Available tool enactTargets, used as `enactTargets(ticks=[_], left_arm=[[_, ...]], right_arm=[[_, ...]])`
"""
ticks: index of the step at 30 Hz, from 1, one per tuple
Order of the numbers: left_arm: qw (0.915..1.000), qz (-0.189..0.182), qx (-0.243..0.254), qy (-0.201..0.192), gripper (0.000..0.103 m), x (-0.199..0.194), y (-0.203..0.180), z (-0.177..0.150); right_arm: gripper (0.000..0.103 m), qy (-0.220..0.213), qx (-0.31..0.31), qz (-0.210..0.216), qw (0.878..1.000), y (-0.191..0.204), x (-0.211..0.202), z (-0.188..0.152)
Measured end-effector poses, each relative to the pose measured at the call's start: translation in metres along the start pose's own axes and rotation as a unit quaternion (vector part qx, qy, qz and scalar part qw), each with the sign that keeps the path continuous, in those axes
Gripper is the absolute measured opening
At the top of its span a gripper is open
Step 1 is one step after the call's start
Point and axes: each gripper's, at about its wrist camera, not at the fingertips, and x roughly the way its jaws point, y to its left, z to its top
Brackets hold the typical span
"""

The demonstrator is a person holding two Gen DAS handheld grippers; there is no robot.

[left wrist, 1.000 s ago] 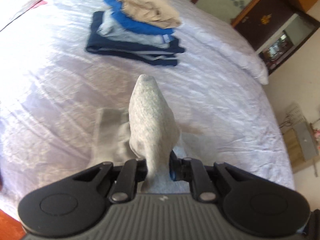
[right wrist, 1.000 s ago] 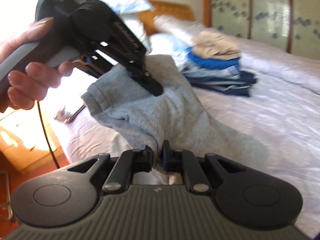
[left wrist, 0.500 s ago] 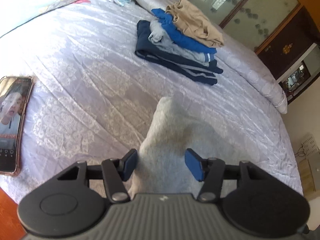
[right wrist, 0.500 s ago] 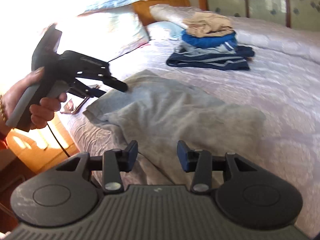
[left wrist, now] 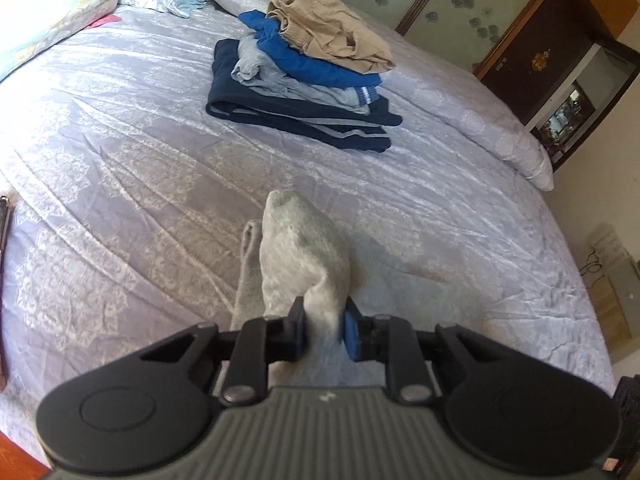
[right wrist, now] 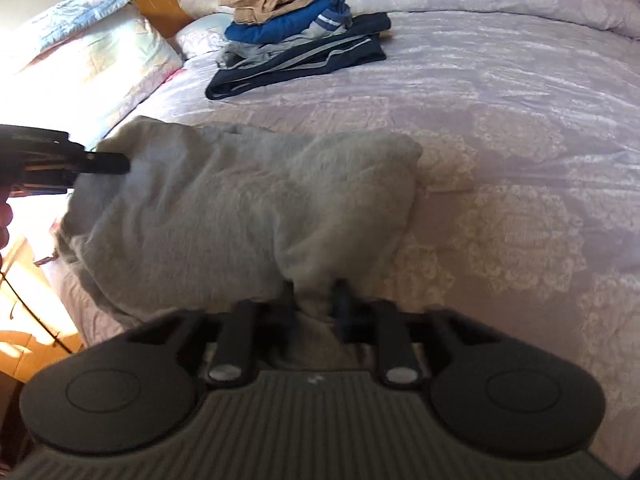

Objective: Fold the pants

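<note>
The grey pants [right wrist: 240, 208] lie bunched on the lilac bedspread [right wrist: 500, 120] near its front edge. My right gripper [right wrist: 314, 300] is at their near edge, jaws closing, with a fold of grey cloth pinched between the pads. In the left wrist view a ridge of the same grey pants [left wrist: 300, 256] rises from my left gripper [left wrist: 324, 332], whose jaws are closing on it, pads pressing the cloth. In the right wrist view, the left gripper [right wrist: 120, 163] meets the pants' far left corner, a hand behind it.
A stack of folded clothes [left wrist: 308, 80], navy at the bottom and tan on top, sits farther back on the bed. Pillows [right wrist: 100, 64] and a wooden headboard lie to the left. A phone [left wrist: 4, 220] rests at the bed's left edge. A dark cabinet [left wrist: 560, 52] stands at right.
Both grippers held the lifted pants, then opened and let them drop onto the bed. Now both have closed again on the cloth. The right gripper has moved lower and rolled.
</note>
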Motion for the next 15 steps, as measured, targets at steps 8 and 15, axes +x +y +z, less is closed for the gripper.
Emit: enactTargets(ticks=[8,15], left_arm=[[0.9992,-0.024,0.033,0.0,0.02,0.026,-0.003,-0.009],[0.9996,0.018,-0.02,0.009,0.048,0.025,0.015,-0.015]], right_arm=[[0.014,-0.072,0.074,0.004,0.995,-0.049,-0.057,-0.016],[0.037,-0.068,0.083,0.011,0.994,-0.049,-0.067,-0.021]])
